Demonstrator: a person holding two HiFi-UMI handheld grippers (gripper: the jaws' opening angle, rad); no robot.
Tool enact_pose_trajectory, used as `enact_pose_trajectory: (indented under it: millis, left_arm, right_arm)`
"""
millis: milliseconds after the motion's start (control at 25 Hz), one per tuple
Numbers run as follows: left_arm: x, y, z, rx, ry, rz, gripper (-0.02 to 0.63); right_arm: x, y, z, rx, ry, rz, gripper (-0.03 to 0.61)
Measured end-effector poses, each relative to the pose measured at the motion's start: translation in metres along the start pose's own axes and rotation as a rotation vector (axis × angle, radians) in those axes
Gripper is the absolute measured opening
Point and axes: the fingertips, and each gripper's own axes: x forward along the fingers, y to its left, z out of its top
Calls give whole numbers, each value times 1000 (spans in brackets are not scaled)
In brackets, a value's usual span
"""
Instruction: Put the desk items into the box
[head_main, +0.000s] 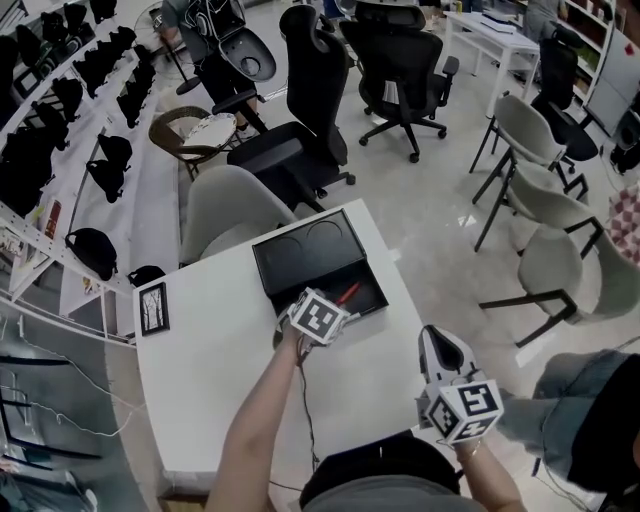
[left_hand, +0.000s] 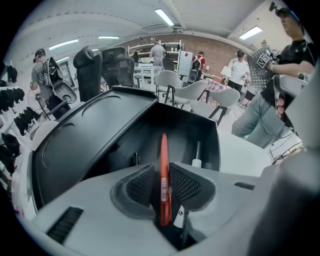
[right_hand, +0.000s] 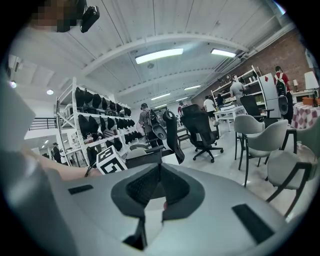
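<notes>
The orange pen (left_hand: 163, 175) stands between the jaws of your left gripper (left_hand: 161, 166). It runs along them, and its tip pokes out past their ends over the open black box (left_hand: 205, 137). Those jaws are narrowly apart. The pen sits close against the right-hand pad and a dark sliver shows between it and the left-hand pad, so you are not clamping it. Straight beyond the jaw tips and below them lies the box's compartment. In it, a marker with a white cap (left_hand: 197, 154) rests to the right of the pen's line, and a small dark item (left_hand: 135, 158) rests to the left, too small for you to identify. The opened lid (left_hand: 85, 145) spreads away to the left of the jaws. The box sits at the far edge of the white counter (head_main: 220, 370), and a small framed picture (head_main: 153, 308) lies well off to the left of your left jaws, near the counter's left edge. Your right gripper (right_hand: 159, 165) hangs well apart from the box, to its right, by the counter's near right corner. Its jaws are closed tip to tip with nothing between them. Beyond their tips stand a black office chair (right_hand: 202, 132) and racks of dark bags (right_hand: 100, 115).
</notes>
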Motion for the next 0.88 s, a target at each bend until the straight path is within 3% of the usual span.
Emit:
enact_pose_trajectory:
  millis: [440,880]
  left_arm:
    - [-48,15,35,-50,-204,128,80]
    - [-119,30,56,-96,-399,281,34]
  right_arm:
    - [9,6,5,-8,2,48,21]
    - [19,13,17,-28,-10,106,21]
